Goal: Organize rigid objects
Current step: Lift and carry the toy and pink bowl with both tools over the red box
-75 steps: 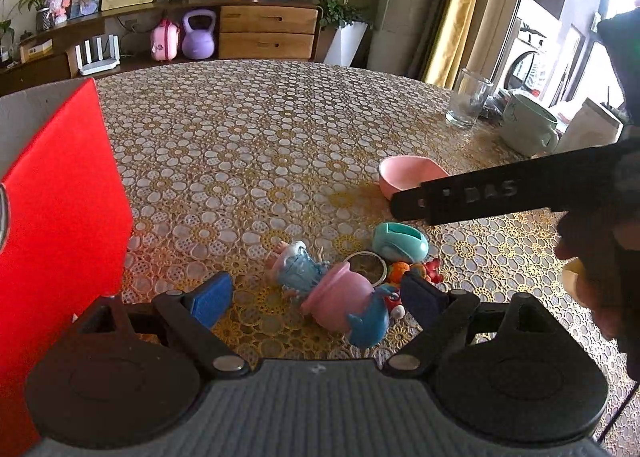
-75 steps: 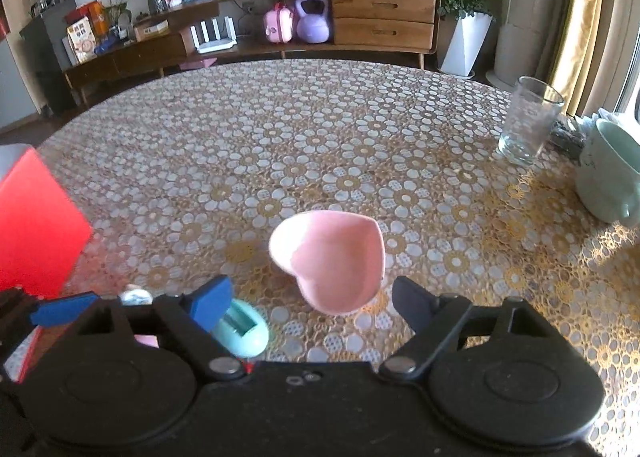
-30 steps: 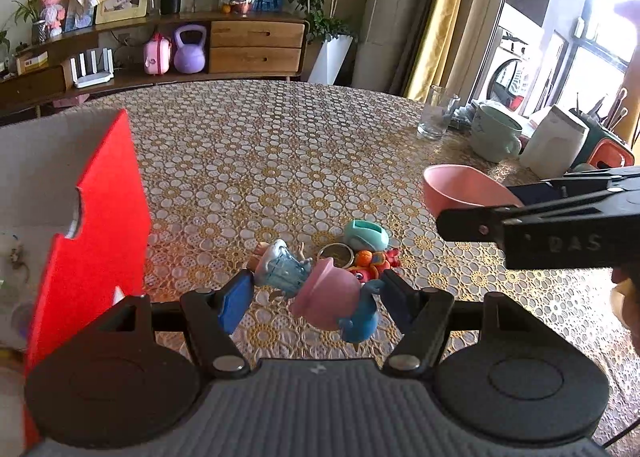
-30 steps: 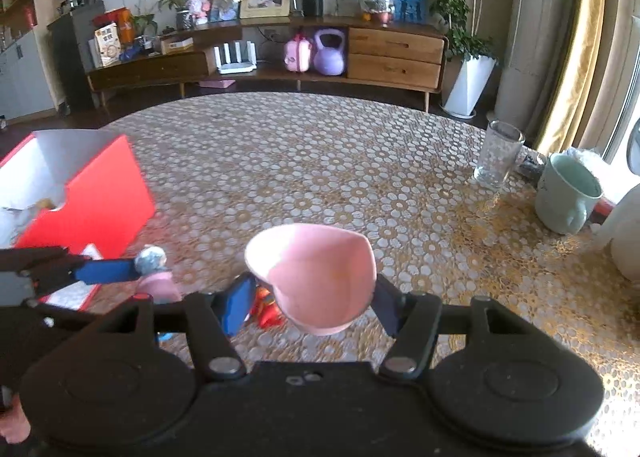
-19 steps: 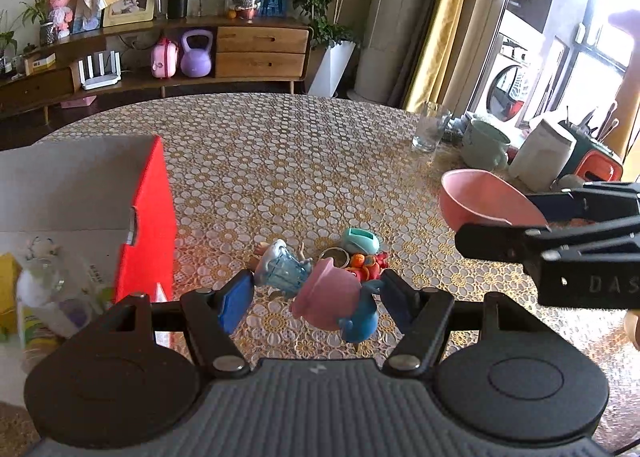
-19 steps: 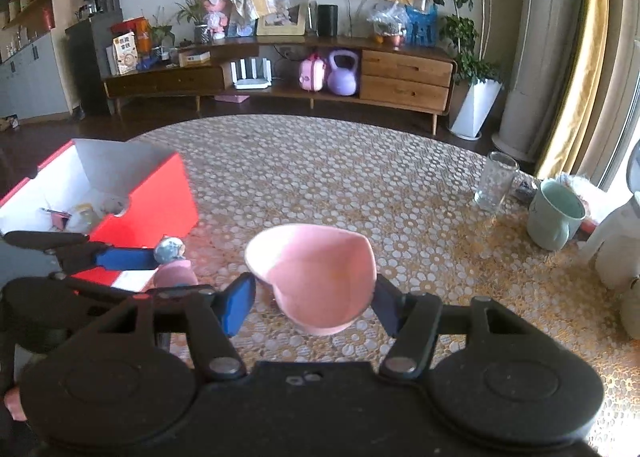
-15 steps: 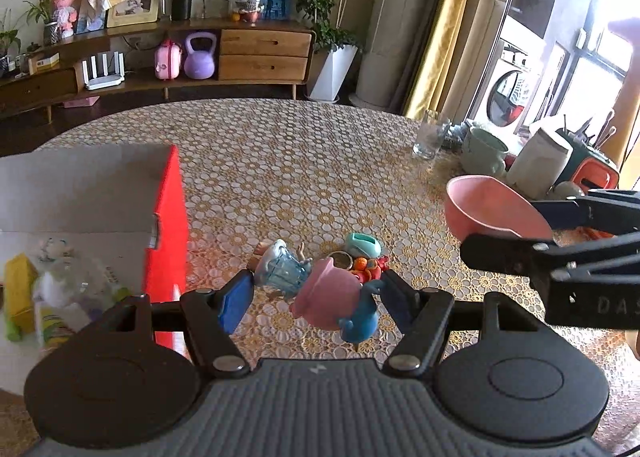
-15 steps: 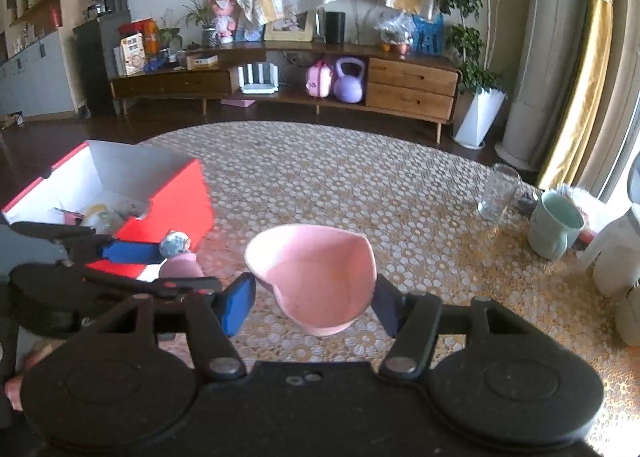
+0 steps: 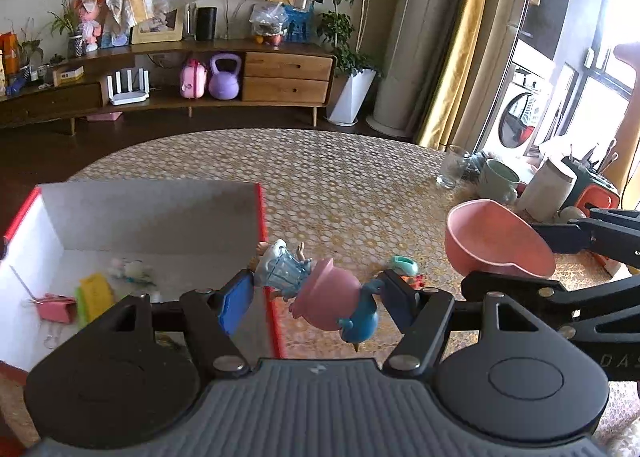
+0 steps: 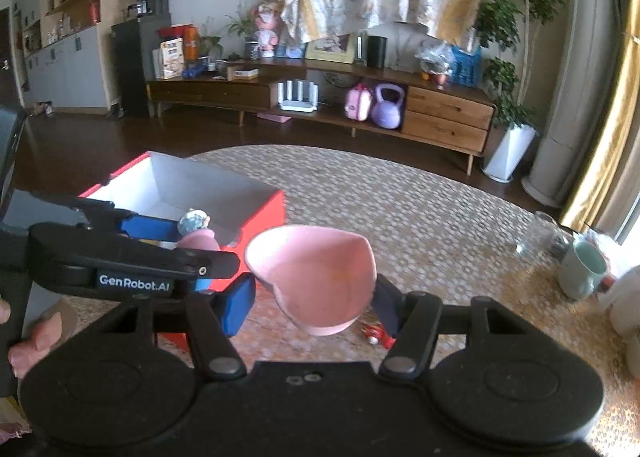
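While the red box (image 9: 262, 217) on the table already holds a few small things, the right gripper (image 10: 316, 293) clamps the pink heart-shaped bowl (image 10: 316, 273) and the left gripper (image 9: 316, 293) pinches a toy figure (image 9: 320, 289) above the box's edge, neither dropped in, with small toys (image 9: 404, 267) left on the cloth.

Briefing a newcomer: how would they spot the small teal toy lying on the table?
Start at the red box on the patterned table. To its right lies the teal toy, beside small orange-red pieces. It alone there is teal.
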Demonstrator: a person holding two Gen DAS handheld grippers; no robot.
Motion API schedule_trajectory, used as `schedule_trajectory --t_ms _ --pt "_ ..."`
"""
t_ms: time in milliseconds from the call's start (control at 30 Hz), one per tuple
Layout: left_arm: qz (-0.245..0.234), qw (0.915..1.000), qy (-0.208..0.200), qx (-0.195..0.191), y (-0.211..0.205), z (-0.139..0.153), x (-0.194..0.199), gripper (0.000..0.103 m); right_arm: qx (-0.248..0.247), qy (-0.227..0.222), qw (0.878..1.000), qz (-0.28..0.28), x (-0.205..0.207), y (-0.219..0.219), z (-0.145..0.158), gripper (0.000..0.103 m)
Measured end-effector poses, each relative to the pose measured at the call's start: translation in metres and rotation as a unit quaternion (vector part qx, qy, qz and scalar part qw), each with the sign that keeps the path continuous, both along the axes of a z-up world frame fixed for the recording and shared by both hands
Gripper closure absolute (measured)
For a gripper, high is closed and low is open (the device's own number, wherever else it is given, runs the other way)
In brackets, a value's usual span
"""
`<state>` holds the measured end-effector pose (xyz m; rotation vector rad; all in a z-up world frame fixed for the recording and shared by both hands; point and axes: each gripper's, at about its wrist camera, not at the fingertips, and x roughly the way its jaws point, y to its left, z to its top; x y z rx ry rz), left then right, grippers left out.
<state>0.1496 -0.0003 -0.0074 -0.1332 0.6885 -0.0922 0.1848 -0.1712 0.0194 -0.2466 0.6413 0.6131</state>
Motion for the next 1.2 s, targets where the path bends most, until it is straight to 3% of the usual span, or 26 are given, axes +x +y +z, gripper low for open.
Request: schedule_trajectory --t_ms 533,833,1200 --pt "0.057 0.9982 0.013 0.018 0.107 0.014 -0.004 0.034 -0.016 -0.002 0.998 0.059 -0.008 0.096 -0.004 0.041" --pt "0.079 0.9952 0.041 0.042 0.153 -0.004 0.019 0.034 -0.032 0.004 0.997 0.071 -0.001 0.140 -0.020 0.041" --pt "0.101 0.9904 0.084 0.042 0.186 -0.037 0.066 0.034 -0.058 0.019 0.996 0.064 0.043 0.193 -0.056 0.041"
